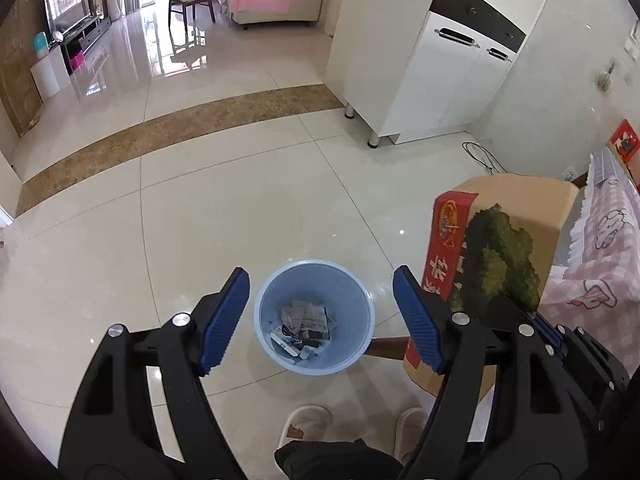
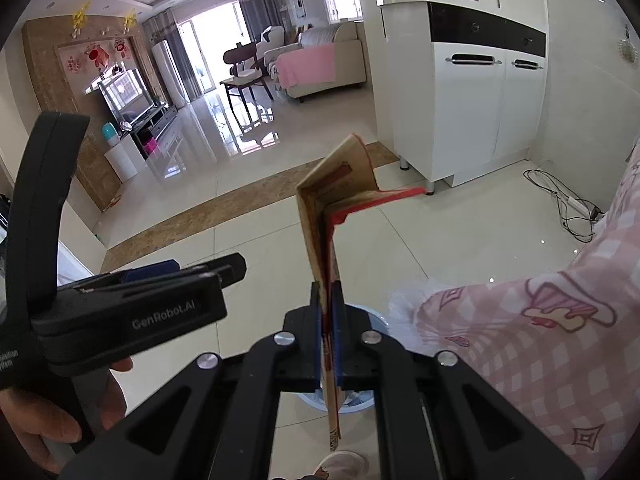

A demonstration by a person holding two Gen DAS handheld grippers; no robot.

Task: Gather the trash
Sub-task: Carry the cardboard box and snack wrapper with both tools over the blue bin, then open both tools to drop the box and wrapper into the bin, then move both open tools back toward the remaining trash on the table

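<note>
The left gripper (image 1: pixel 320 316) hangs over a light blue bin (image 1: pixel 362 344) that stands on the glossy tiled floor (image 1: pixel 200 220). Its jaws stand wide apart and nothing is between them; through the gap one looks straight down into the bin. At the bottom of the bin lie some scraps of paper and small wrappers (image 1: pixel 304 330).

The right gripper (image 2: pixel 330 330) has its jaws pressed together on a flattened cardboard box (image 2: pixel 332 200), brown with a red band and a green printed picture. The jaws grip the box near its lower part, and the rest of it rises upright above them. In the left wrist view the same box (image 1: pixel 500 248) is just to the right of the bin, and its lower corner reaches the bin's rim.

Near the right gripper there is a pink checked cloth (image 2: pixel 540 340) with a white frill. Below the bin, two pale slippers (image 1: pixel 306 424) of the person are on the floor. A white cabinet (image 1: pixel 420 80) stands farther away.
</note>
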